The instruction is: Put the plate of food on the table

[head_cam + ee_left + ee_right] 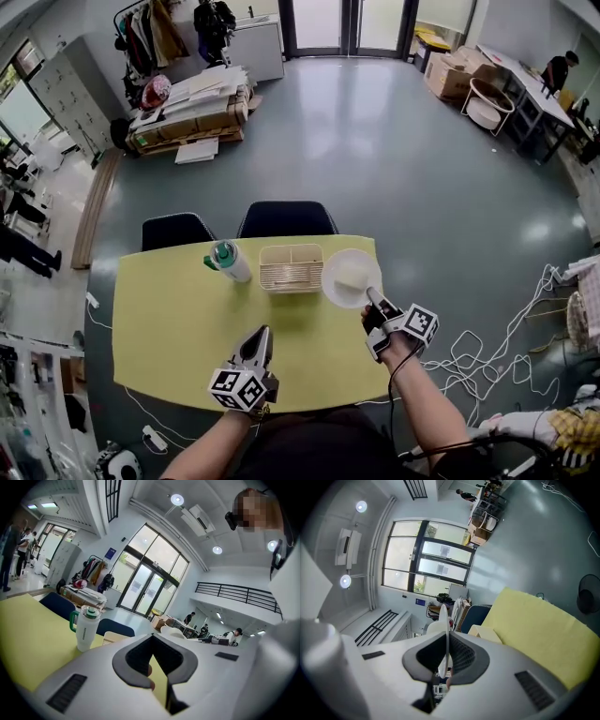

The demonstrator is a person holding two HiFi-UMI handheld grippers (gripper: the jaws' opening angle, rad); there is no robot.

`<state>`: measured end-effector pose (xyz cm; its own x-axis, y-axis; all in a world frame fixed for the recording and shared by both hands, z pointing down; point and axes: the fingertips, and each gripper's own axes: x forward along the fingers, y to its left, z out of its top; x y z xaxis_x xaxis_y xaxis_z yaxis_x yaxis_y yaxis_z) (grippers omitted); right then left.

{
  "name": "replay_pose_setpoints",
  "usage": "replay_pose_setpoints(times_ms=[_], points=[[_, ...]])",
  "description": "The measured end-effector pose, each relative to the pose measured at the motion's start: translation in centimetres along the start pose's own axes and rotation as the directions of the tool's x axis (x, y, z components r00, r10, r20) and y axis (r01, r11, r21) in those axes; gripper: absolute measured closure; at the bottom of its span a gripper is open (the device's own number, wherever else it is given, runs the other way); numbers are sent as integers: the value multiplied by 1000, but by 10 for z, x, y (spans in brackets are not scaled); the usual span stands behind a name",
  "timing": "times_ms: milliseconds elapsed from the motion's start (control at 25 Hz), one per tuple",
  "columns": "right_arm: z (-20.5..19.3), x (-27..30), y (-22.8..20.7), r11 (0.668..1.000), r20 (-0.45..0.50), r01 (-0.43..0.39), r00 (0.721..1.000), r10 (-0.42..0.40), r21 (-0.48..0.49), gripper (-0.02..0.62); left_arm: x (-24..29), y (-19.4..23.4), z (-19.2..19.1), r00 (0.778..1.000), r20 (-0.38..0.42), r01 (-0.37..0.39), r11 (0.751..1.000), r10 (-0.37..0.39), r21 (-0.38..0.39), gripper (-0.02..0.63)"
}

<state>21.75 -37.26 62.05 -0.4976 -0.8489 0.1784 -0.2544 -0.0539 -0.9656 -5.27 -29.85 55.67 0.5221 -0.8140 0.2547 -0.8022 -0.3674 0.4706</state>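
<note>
The left tongs (266, 330) are pressed together, empty, nearer than the basket (291, 267). The right tongs (372, 293) clamp the near rim of the one white plate (349, 277) — just right of the basket, over the yellow table (169, 328). One tumbler (228, 261) stands left of the basket — two chairs (286, 219) beyond.

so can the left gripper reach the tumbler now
Probably yes: only bare table lies between the left gripper and the tumbler. Its jaws are shut and empty, so they must open first.
</note>
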Motion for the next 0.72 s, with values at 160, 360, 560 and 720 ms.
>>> replay_pose_setpoints(times_ms=[160, 360, 560, 720], points=[[26, 21, -41, 1000, 0, 16, 1000, -16, 13, 574, -3, 4, -5, 999, 3, -45, 999, 45, -2, 597], [50, 54, -95, 999, -17, 32, 999, -32, 26, 574, 0, 11, -15, 993, -1, -117, 993, 117, -33, 597], [58, 83, -153, 997, -36, 71, 997, -70, 36, 574, -1, 21, -33, 985, -22, -170, 983, 169, -65, 597], [53, 95, -192, 992, -47, 109, 993, -106, 61, 574, -3, 27, -47, 980, -37, -200, 976, 197, -88, 597]])
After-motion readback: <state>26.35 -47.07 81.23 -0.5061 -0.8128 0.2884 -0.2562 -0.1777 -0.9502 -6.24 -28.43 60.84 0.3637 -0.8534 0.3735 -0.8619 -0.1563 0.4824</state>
